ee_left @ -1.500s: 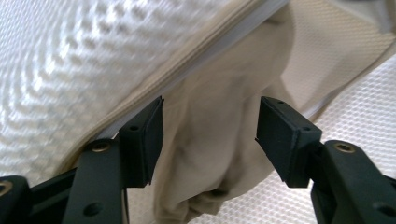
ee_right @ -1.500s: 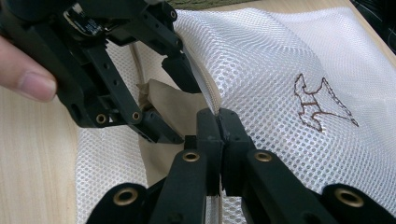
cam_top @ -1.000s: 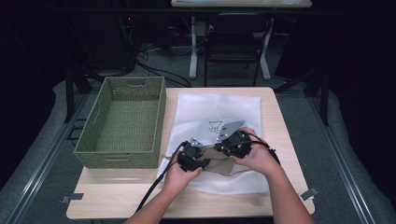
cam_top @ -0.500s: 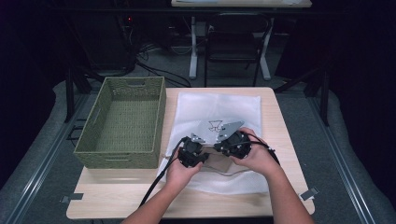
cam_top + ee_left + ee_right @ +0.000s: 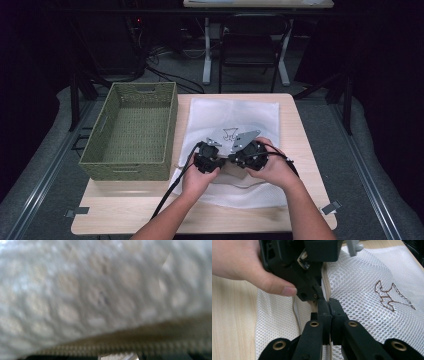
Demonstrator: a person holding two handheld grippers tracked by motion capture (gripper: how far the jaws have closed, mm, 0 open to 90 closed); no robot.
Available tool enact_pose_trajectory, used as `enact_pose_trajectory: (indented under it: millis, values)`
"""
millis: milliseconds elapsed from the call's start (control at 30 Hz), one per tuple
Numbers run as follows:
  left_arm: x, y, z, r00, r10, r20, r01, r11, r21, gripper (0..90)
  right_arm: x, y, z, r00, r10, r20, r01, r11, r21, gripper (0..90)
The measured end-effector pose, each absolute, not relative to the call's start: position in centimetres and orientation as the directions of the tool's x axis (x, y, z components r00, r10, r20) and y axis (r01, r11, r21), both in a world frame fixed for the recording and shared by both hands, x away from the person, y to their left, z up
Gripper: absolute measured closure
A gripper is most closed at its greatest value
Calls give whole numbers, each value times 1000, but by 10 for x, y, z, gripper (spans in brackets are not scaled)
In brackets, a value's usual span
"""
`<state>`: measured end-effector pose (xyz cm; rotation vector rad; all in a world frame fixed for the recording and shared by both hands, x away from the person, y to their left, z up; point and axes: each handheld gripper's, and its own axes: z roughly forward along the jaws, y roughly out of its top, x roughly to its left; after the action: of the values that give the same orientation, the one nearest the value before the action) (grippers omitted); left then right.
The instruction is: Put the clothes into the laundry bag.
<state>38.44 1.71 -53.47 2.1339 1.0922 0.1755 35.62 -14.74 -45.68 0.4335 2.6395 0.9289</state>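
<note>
White mesh bag (image 5: 235, 150) lay flat mid-desk (image 5: 150, 215); empty woven basket (image 5: 132, 132) just beside, left. Right tool (image 5: 329, 305) clenched on the bag's zipper edge; left tool (image 5: 207, 161) clenched on mesh, having just closed. Left gripper view blurred by mesh.

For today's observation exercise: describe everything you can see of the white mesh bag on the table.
The mesh bag is a white, net-like fabric pouch lying flat on the wooden table, right of the basket. A dark embroidered figure marks its middle, and a beige zipper runs along its near part. The right gripper is shut on the zipper seam, and the left gripper presses against the mesh beside it.
</note>
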Motion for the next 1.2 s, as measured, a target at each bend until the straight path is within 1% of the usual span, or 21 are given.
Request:
enact_pose_trajectory:
  millis: [267, 300, 433, 667, 967, 1200]
  values:
    - [387, 17, -536, 626, 756, -194, 653, -370, 661, 802, 357, -146, -458, -908, 375, -187, 178, 749, 638, 890]
    - [386, 17, -536, 632, 751, -195, 651, -377, 658, 788, 357, -146, -459, -907, 379, -185, 183, 748, 638, 890]
    - [380, 18, -532, 649, 737, -189, 634, -386, 670, 679, 358, -149, -459, -905, 385, -179, 188, 741, 644, 890]
    - [368, 24, -524, 674, 712, -198, 619, -397, 678, 586, 359, -150, -458, -906, 385, -177, 188, 738, 648, 890]
    - [352, 34, -525, 705, 685, -184, 593, -426, 684, 550, 358, -151, -458, -907, 382, -176, 184, 737, 650, 890]
    - [337, 46, -527, 729, 661, -178, 579, -457, 676, 545, 358, -151, -458, -907, 386, -172, 190, 736, 650, 890]
